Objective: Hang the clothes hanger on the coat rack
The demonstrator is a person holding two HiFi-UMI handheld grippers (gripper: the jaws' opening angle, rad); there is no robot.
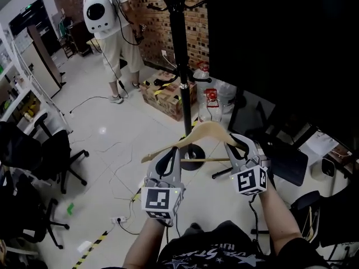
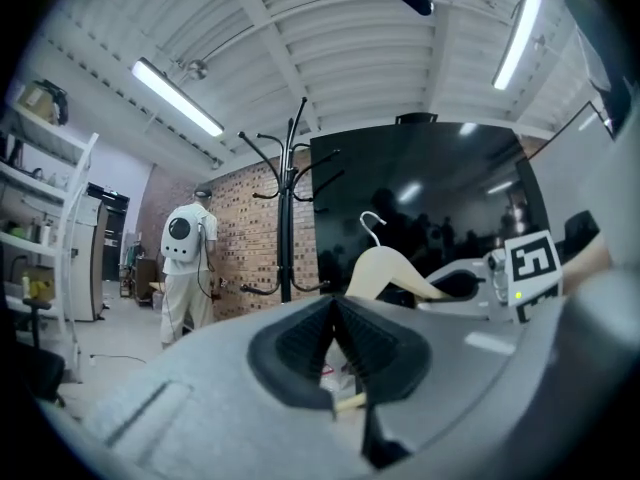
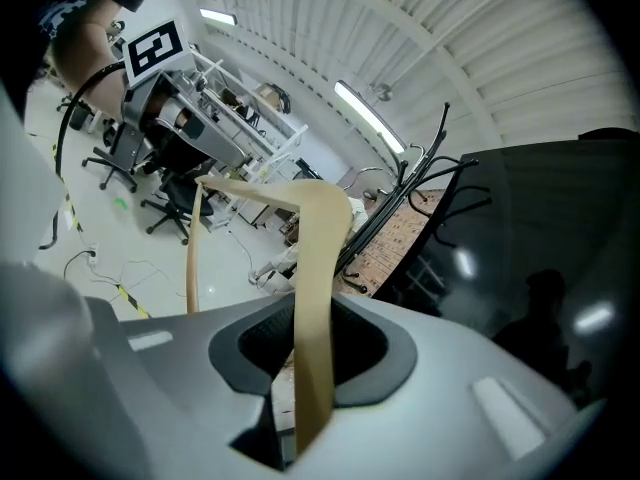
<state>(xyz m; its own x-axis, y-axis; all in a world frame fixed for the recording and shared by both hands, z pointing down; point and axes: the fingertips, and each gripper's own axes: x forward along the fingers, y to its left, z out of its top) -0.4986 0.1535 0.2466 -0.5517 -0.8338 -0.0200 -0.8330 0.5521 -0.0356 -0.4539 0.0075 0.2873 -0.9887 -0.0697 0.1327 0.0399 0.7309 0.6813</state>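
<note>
A pale wooden clothes hanger (image 1: 205, 132) with a metal hook hangs level between my two grippers, over the floor. My left gripper (image 1: 170, 153) is shut on its left end; in the left gripper view a thin wooden bar (image 2: 350, 400) pokes out under the closed pads (image 2: 300, 343). Shut on the hanger's right arm (image 3: 318, 268) is my right gripper (image 1: 234, 143), with the wood running up between its pads. The black coat rack (image 1: 178, 66) stands just beyond the hanger, its curved hooks (image 2: 290, 158) higher up. The hanger's hook (image 2: 372, 222) is short of the rack.
A person in white (image 1: 109, 21) stands with their back turned by the brick wall. At the rack's foot sit a cardboard box (image 1: 165, 97) and a water bottle (image 1: 210, 94). Office chairs (image 1: 33, 150) are at the left, a large black panel (image 1: 280, 49) at the right, cables and a power strip (image 1: 120, 220) on the floor.
</note>
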